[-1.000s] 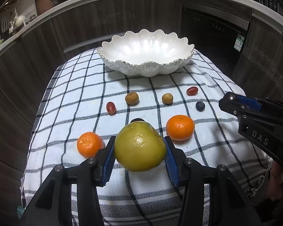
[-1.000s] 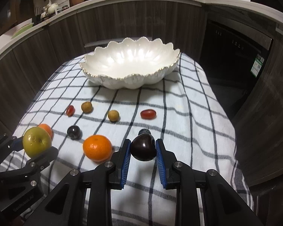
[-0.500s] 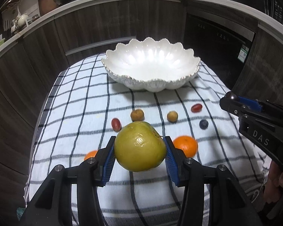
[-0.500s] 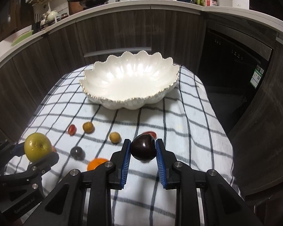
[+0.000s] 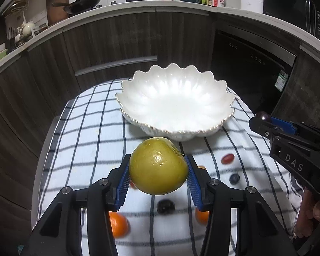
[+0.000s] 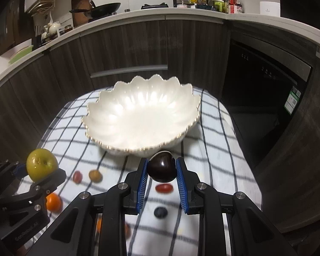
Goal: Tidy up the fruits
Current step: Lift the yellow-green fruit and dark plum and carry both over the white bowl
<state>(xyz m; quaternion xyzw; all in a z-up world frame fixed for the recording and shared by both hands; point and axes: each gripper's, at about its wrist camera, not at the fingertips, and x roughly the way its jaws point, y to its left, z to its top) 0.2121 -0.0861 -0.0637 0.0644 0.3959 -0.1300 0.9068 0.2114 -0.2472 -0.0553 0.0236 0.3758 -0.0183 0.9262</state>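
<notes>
Home kitchen, curved worktop (image 6: 138, 15) with wok (image 6: 100, 8), spice jars (image 6: 219, 2), built-in oven (image 6: 264, 81)

Glossy white bowl (image 5: 172, 104), glazed, fluted, throwing back the light. Under it, soft woven cloth (image 5: 85, 140), matt, checked in dark lines. The apple (image 5: 158, 166) shows a waxy yellow-green sheen; the plum (image 6: 162, 166) is dark and polished. Each gripper (image 5: 157, 177) looks like matt black plastic with ribbed blue pads (image 6: 141, 188). Cabinets (image 6: 138, 42) are dull grained wood.
</notes>
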